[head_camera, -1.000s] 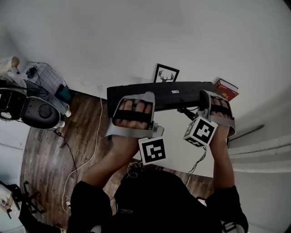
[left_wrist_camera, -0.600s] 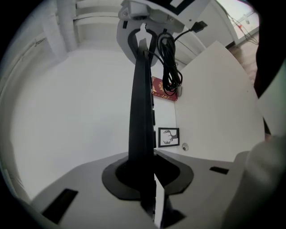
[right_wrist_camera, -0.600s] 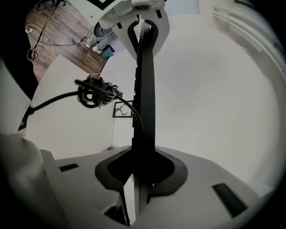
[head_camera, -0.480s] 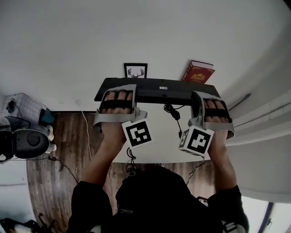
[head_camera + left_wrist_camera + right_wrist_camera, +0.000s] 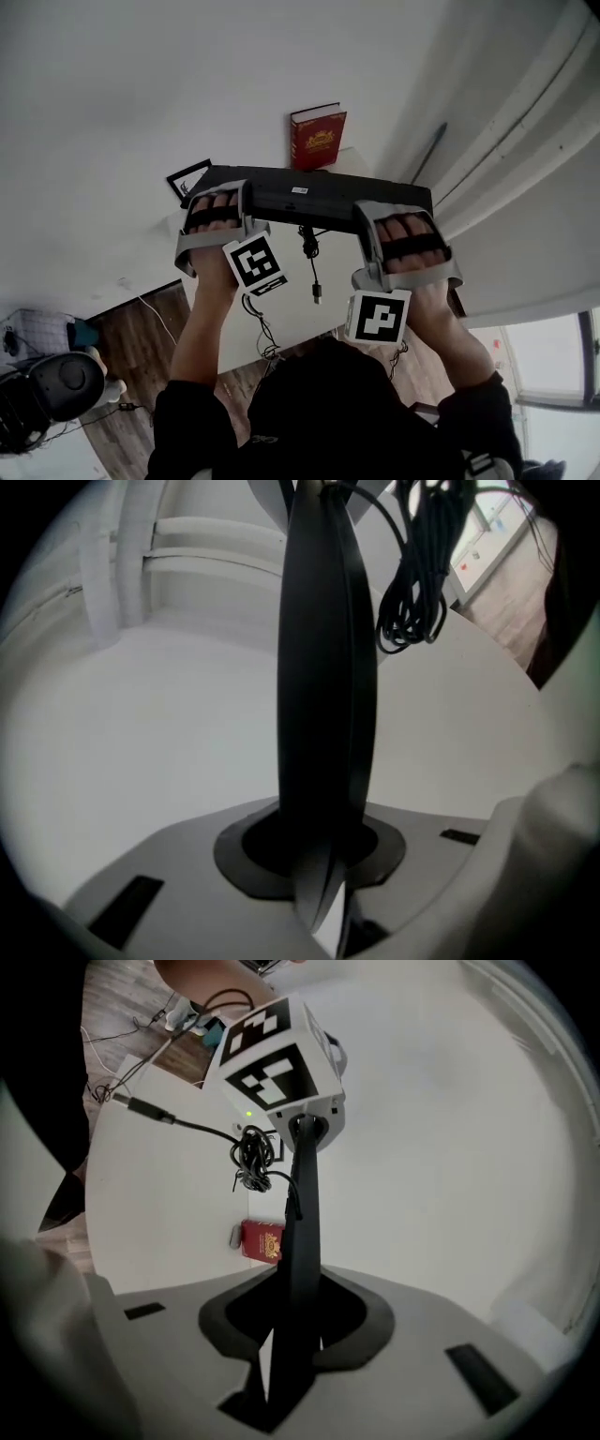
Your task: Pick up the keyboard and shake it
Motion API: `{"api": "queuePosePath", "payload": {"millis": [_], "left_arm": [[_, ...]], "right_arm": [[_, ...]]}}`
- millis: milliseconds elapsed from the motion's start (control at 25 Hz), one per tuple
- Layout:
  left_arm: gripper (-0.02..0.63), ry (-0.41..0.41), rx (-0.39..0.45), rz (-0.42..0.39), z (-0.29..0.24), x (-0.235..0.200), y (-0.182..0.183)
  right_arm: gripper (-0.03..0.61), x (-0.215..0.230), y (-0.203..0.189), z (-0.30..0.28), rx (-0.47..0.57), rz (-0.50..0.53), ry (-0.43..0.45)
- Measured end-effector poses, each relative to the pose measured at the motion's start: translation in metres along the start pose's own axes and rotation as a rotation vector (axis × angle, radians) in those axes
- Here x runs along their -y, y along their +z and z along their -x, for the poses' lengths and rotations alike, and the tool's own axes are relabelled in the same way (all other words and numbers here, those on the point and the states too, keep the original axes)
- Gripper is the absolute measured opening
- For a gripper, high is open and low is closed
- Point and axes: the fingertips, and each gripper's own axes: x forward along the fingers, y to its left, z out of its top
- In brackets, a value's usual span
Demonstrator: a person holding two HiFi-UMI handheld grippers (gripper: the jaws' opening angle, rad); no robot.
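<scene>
- The black keyboard (image 5: 314, 195) was held up off the white table (image 5: 286, 305), stretched crosswise between the two grippers with its underside towards the head camera.
- Its dark cable (image 5: 310, 255) hung from the middle of the keyboard, the plug dangling free; in the left gripper view a coiled bunch of the cable (image 5: 411, 585) hung beside the keyboard's edge.
- The left gripper (image 5: 221, 195) pinched the keyboard's left end: in its own view the jaws were pressed on the thin dark edge of the board (image 5: 319, 667).
- The right gripper (image 5: 394, 212) clamped the right end in the same way, the board (image 5: 302, 1232) rising edge-on from between its jaws towards the left gripper's marker cube (image 5: 277, 1057).
- A red book (image 5: 319, 137) stood on the table just beyond the keyboard.
- A small framed picture (image 5: 187, 178) sat by the keyboard's left end.
- Wooden floor (image 5: 141, 328) showed below the table's edge, at the lower left of the head view.
</scene>
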Motion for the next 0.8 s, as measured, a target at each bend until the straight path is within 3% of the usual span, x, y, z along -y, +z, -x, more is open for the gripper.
{"api": "queuePosePath", "payload": {"millis": [240, 640, 800], "left_arm": [[0.074, -0.033, 0.071, -0.029, -0.008, 0.023, 0.033], [0.075, -0.014, 0.141, -0.079, 0.017, 0.038, 0.032], [0.074, -0.076, 0.147, -0.118, 0.030, 0.070, 0.025]], "right_arm": [[0.097, -0.026, -0.014, 0.019, -0.078, -0.010, 0.044], [0.097, -0.045, -0.036, 0.009, -0.149, -0.083, 0.079], [0.095, -0.073, -0.040, -0.009, -0.132, -0.104, 0.178]]}}
